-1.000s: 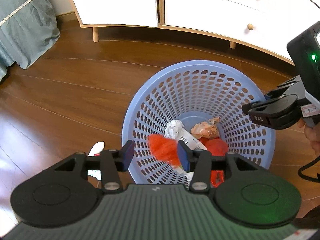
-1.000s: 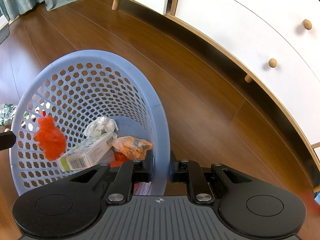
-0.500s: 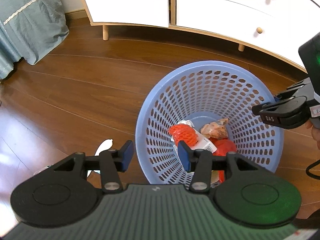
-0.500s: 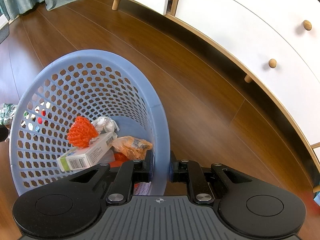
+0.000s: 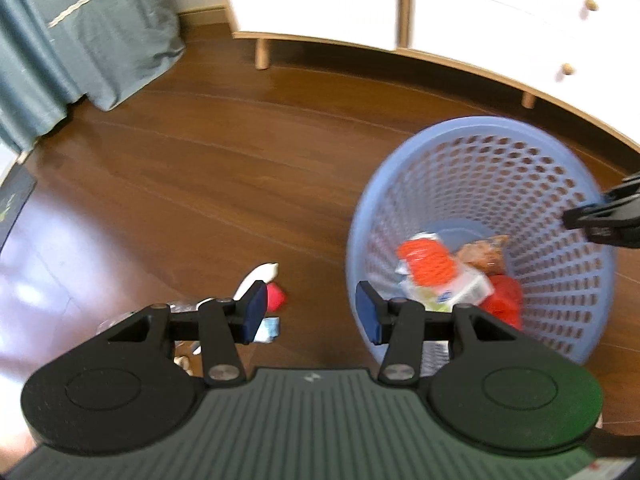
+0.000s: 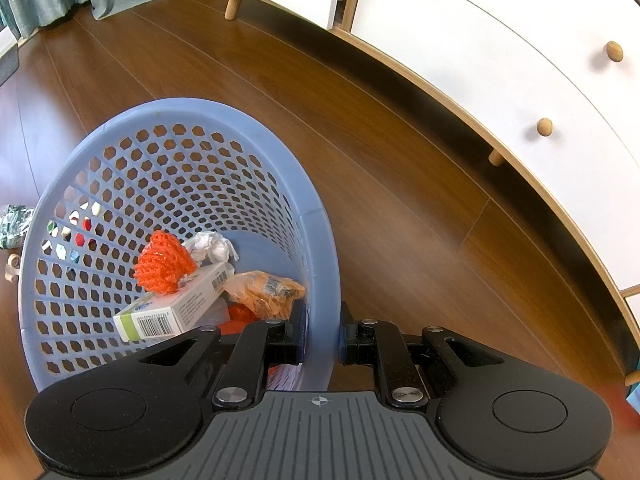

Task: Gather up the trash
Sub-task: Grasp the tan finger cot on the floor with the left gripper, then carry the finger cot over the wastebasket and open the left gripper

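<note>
While my right gripper point(image 6: 320, 340) is pinching the blue basket point(image 6: 120, 128) rim, my left gripper point(image 5: 310, 312), spread and empty, is approaching floor litter; the red scrap point(image 5: 277, 298) needs straddling.

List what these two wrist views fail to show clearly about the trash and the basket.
- Floor litter, left wrist view: blurred and partly behind the left gripper; items unidentifiable.
- Red item at the bottom of the blue basket, right wrist view: mostly buried under the box and orange wrapper.
- Green wrapper, right wrist view: cut off by the frame's left edge.
</note>
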Available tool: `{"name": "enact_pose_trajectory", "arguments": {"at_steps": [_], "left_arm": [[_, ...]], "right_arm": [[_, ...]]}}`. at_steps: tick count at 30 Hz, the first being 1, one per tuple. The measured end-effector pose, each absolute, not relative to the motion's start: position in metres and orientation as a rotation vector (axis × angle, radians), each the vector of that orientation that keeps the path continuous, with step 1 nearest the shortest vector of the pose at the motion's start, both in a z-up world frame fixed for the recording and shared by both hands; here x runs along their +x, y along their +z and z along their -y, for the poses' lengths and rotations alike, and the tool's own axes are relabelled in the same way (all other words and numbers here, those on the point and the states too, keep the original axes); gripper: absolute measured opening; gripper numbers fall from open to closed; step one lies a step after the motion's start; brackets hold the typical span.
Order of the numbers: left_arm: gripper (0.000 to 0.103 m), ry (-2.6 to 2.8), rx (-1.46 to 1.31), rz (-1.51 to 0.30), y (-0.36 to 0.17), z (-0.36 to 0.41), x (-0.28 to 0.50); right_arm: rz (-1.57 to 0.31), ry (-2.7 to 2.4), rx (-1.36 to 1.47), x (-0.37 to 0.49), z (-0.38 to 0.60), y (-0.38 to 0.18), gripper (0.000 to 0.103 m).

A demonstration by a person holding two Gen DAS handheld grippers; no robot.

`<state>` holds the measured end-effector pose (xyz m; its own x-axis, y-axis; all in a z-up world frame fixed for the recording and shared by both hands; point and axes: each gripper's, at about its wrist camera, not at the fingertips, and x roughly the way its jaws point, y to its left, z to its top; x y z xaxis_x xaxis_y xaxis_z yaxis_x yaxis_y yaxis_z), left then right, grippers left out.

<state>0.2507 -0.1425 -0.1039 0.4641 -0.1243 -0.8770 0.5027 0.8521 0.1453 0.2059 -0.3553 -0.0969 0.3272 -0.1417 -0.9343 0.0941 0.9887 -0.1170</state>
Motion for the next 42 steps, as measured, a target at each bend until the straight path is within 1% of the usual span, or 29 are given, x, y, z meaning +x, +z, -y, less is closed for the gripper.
{"name": "enact_pose_trajectory", "arguments": {"at_steps": [6,10,14,19,23,32,35,37,38,39,42], "left_arm": [[0.047,-0.226,0.323,-1.043,-0.123,0.068,0.270],[0.047,-0.081,0.252,-1.071,-0.155,0.003,0.273],[0.047,-0.008,0.240,-1.115,-0.192,-0.036,0.269],[0.046,-0.043,0.284,-1.117,-0.238,-0.050,0.263],[0.046,-0.075,0.272,-1.118,-0.271,-0.054,0.280],[0.045,-0.098,0.381,-1.166,-0.327,-0.053,0.308],[0.039,-0.091,0.373,-1.180,-0.336,-0.058,0.313],[0.036,-0.088,0.353,-1.186,-0.340,-0.061,0.317],[0.032,-0.095,0.336,-1.181,-0.340,-0.063,0.318],[0.024,-0.104,0.321,-1.183,-0.340,-0.064,0.319],[0.024,-0.097,0.317,-1.182,-0.333,-0.064,0.317]], "right_arm": [[-1.228,-0.152,-0.048,0.205,0.354,-0.098,0.011],[-1.229,-0.152,-0.051,0.204,0.354,-0.097,0.011],[-1.227,-0.152,-0.054,0.203,0.353,-0.097,0.011],[-1.228,-0.152,-0.055,0.203,0.352,-0.097,0.011],[-1.232,-0.156,-0.058,0.204,0.352,-0.097,0.011],[-1.228,-0.161,-0.067,0.207,0.350,-0.096,0.011],[-1.227,-0.163,-0.069,0.206,0.350,-0.096,0.011],[-1.228,-0.165,-0.068,0.206,0.350,-0.097,0.011],[-1.228,-0.166,-0.068,0.206,0.350,-0.097,0.012],[-1.228,-0.166,-0.068,0.206,0.351,-0.098,0.012],[-1.228,-0.165,-0.069,0.206,0.352,-0.098,0.012]]}}
